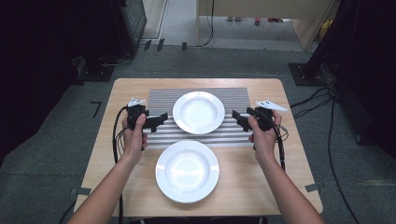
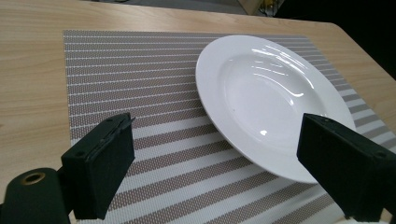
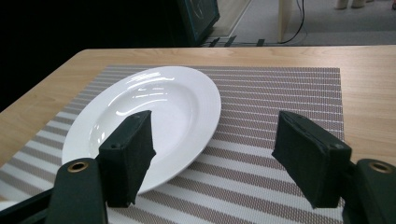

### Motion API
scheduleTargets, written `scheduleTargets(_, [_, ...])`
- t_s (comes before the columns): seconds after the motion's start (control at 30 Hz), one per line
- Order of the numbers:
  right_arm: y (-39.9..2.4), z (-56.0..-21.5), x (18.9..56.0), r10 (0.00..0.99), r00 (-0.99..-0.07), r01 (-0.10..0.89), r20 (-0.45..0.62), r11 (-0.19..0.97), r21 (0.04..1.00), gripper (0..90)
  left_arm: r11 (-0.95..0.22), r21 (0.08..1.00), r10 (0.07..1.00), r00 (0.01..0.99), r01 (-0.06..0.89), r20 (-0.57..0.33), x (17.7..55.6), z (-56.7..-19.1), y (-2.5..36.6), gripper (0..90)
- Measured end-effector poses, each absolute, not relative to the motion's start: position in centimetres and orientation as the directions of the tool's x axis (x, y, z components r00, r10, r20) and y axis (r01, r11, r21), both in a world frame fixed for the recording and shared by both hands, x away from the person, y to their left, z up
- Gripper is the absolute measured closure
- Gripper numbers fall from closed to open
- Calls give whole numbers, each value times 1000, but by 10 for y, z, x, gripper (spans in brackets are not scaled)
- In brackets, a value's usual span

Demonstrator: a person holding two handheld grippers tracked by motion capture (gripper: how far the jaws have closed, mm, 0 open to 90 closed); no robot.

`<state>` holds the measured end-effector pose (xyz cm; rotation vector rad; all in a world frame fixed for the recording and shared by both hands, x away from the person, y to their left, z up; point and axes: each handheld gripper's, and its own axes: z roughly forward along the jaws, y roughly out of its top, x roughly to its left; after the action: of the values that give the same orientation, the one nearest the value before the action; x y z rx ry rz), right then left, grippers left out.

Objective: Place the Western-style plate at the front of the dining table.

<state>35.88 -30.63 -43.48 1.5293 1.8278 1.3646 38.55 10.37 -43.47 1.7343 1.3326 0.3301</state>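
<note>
A white deep plate (image 1: 198, 112) lies on a grey striped placemat (image 1: 161, 98) at the middle of the wooden table (image 1: 121, 88). A second white plate (image 1: 187, 171) rests on the bare wood nearer to me. My left gripper (image 1: 159, 119) hovers just left of the far plate (image 2: 271, 100), its jaws open with nothing between them. My right gripper (image 1: 239, 117) hovers just right of that plate (image 3: 149, 116), also open and holding nothing. Both point inward at the plate's rim without touching it.
The placemat (image 2: 140, 74) covers the table's far half. Cables trail from both grippers down past the table's sides. Grey carpet (image 1: 56, 140) surrounds the table, with dark equipment and wires at the back corners.
</note>
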Motion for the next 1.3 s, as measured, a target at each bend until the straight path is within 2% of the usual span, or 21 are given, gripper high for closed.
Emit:
scheduleTargets(0.7, [-354, -447, 281, 907, -323, 514, 271, -72, 855, 287, -29, 800, 871, 408, 599, -273, 317, -447, 133, 113])
scheduleTargets(1.3, [-415, -495, 220, 941, -202, 584, 271, -106, 805, 289, -6, 767, 901, 336, 642, -274, 263, -488, 170, 113])
